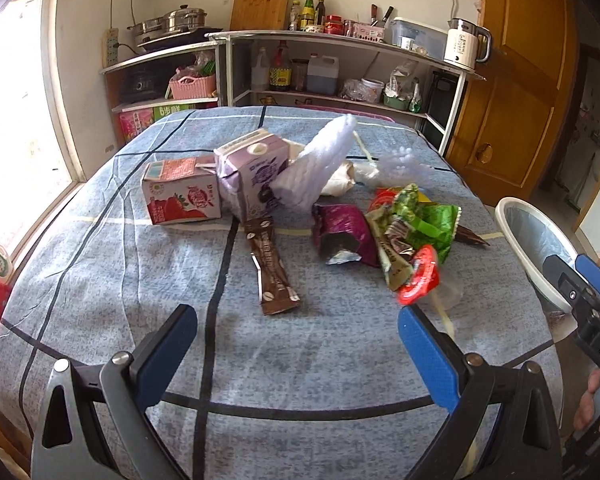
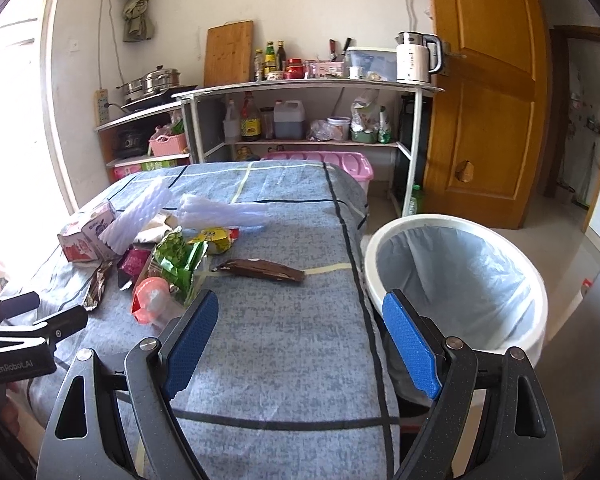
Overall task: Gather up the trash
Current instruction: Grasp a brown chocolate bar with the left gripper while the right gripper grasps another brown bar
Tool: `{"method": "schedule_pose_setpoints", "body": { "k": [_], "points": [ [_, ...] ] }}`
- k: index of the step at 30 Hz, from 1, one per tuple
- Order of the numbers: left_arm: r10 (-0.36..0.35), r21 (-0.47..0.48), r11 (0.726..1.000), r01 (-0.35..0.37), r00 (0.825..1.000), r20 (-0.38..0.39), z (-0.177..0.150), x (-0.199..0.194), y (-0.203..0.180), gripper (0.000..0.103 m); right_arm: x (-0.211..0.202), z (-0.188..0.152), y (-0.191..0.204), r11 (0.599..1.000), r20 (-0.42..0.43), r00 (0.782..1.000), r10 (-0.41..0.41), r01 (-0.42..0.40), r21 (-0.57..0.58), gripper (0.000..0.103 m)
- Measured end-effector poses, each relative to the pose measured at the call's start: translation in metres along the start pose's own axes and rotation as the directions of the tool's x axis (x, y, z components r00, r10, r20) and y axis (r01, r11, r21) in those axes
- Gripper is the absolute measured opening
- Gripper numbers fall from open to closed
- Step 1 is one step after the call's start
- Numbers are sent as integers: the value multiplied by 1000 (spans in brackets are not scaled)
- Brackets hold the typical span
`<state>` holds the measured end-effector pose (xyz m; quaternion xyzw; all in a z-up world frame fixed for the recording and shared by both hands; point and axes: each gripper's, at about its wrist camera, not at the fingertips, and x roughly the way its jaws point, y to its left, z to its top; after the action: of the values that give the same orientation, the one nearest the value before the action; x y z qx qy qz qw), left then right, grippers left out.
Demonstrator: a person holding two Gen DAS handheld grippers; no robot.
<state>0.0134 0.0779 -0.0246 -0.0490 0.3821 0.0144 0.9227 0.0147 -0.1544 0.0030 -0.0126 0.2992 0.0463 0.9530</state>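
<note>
Left gripper [image 1: 296, 336]: wide open, holding nothing, low over the bench [image 1: 100, 300], in front of the trash.
Right gripper [image 2: 298, 344]: wide open too, empty, at the bench edge next to the bin.
Trash pile: all of it is on the blue checked cloth, none in the bin yet.
Cartons: a strawberry milk carton [image 1: 182, 194] lies on its side, touching a purple carton [image 1: 254, 178].
Wrappers: a brown coffee stick [image 1: 270, 266] is nearest the left gripper; a purple foil bag [image 1: 346, 234] and a green wrapper [image 1: 416, 222] sit just beside a red lid [image 1: 418, 278].
Foam net: a white foam net [image 1: 322, 162] leans on the purple carton.
Bin: a white trash bin [image 2: 458, 280] with a pale liner stands off the bench's right side.
What could go wrong: the flat coffee stick may slip from the pads, because it is thin and lies tight on soft cloth. The gripper could pinch the cloth instead. Pulling one wrapper may drag the tangled pile along.
Writing: "GenRobot.AI" and "DAS" on the gripper bodies. Carton words are too small to read.
</note>
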Motion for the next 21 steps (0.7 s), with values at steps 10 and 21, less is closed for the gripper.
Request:
{"method": "schedule_pose_setpoints", "body": {
  "k": [10, 21],
  "points": [
    [-30, -52, 998, 26, 997, -70, 11, 28, 34, 102, 66, 22, 2, 992, -109, 992, 70, -80, -98, 85],
    [-57, -96, 994, 45, 990, -126, 29, 55, 45, 87, 107, 38, -6, 982, -166, 975, 148, -165, -96, 85]
  ]
}}
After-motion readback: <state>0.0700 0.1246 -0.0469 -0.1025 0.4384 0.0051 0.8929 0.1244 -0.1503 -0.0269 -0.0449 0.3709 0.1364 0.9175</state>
